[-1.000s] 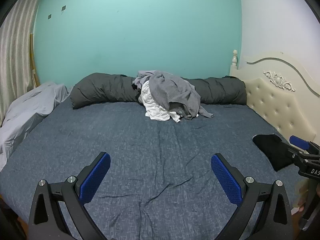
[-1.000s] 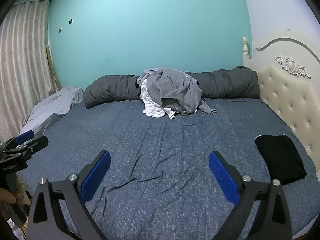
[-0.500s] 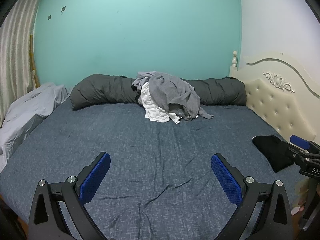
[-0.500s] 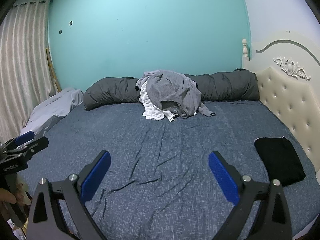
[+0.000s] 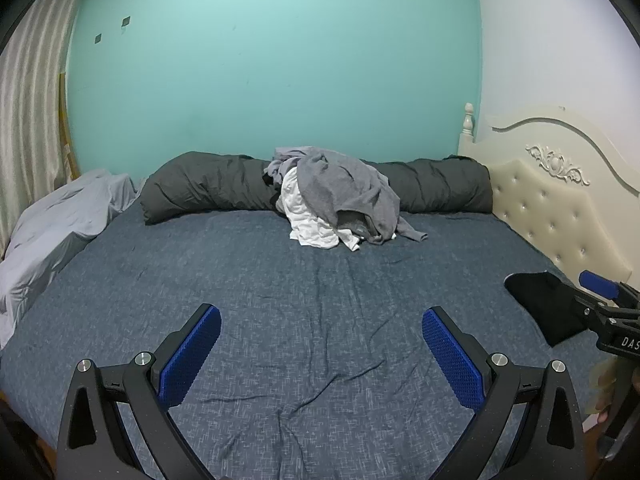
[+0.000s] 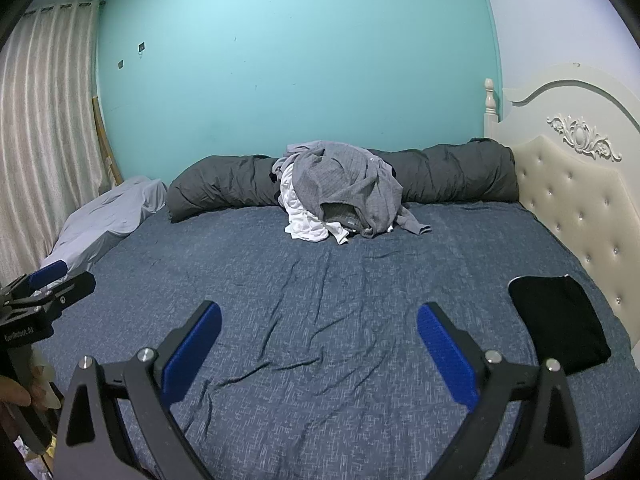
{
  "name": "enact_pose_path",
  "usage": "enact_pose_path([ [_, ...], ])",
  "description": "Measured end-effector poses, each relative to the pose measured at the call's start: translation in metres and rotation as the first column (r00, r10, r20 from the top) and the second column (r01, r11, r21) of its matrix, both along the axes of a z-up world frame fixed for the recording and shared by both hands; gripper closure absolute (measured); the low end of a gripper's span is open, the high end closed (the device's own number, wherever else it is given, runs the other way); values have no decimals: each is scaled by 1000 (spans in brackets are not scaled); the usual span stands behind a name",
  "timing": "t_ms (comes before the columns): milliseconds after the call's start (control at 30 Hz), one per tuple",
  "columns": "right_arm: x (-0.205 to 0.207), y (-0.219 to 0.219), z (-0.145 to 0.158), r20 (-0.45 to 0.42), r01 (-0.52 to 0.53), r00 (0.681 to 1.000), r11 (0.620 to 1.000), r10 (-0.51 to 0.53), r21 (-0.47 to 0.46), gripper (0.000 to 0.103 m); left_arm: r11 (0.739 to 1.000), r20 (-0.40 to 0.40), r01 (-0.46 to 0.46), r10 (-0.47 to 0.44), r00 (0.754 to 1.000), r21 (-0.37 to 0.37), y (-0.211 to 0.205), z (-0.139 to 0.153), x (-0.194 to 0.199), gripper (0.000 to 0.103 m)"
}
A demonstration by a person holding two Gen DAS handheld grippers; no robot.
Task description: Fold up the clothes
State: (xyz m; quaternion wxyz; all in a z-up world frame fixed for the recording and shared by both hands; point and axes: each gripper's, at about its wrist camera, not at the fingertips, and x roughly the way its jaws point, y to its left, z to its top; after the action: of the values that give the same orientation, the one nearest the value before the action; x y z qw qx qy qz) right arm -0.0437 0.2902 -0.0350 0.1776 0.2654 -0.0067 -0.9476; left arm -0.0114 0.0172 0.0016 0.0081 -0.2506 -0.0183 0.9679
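Observation:
A heap of clothes [image 5: 340, 196] [image 6: 344, 192] lies at the far side of the bed: a grey top draped over a white garment [image 5: 308, 220] [image 6: 304, 216]. A folded black garment [image 6: 560, 324] [image 5: 544, 304] rests at the bed's right edge near the headboard. My left gripper [image 5: 320, 344] hangs open over the near part of the blue sheet, nothing between its blue pads. My right gripper [image 6: 318, 340] is likewise open and empty, far from the heap. Each gripper shows at the edge of the other's view.
A blue sheet [image 5: 280, 300] covers the bed. A dark grey rolled duvet [image 5: 208, 192] lies along the teal wall. A light grey pillow [image 5: 52, 232] sits at left, a cream tufted headboard [image 6: 576, 208] at right, curtains [image 6: 44, 140] far left.
Both views have shifted slightly, the right wrist camera rising a little. The clothes have not moved and both grippers stay open.

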Motion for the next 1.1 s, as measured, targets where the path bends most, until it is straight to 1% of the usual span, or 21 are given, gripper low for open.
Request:
enact_pose_path([
  [333, -9, 1, -5, 13, -2, 1000, 1000, 2, -3, 4, 1000, 5, -13, 13, 1000, 5, -3, -5, -8, 0],
  [433, -18, 1, -12, 27, 2, 1000, 1000, -2, -1, 4, 1000, 7, -23, 23, 1000, 7, -4, -9, -13, 0],
  [567, -39, 1, -29, 56, 10, 998, 1000, -10, 7, 4, 999, 25, -31, 30, 999, 19, -8, -19, -27, 0],
  [700, -75, 0, -52, 93, 21, 995, 1000, -22, 6, 4, 998, 43, -50, 48, 998, 29, -15, -35, -53, 0],
  [800, -107, -1, -69, 115, 21, 993, 1000, -21, 5, 4, 996, 52, -84, 83, 995, 21, -21, -49, -81, 0],
  [933, -157, -4, -92, 126, 36, 991, 999, -36, 2, 4, 995, 78, -100, 98, 992, 24, -29, -72, -131, 0],
  [1033, -207, -13, -116, 124, 41, 991, 999, -45, 34, 4, 994, 85, -104, 102, 991, 25, -32, -91, -171, 0],
  [1100, -239, -21, -134, 137, 34, 990, 998, -40, 45, 4, 994, 91, -108, 105, 990, 24, -34, -105, -197, 0],
])
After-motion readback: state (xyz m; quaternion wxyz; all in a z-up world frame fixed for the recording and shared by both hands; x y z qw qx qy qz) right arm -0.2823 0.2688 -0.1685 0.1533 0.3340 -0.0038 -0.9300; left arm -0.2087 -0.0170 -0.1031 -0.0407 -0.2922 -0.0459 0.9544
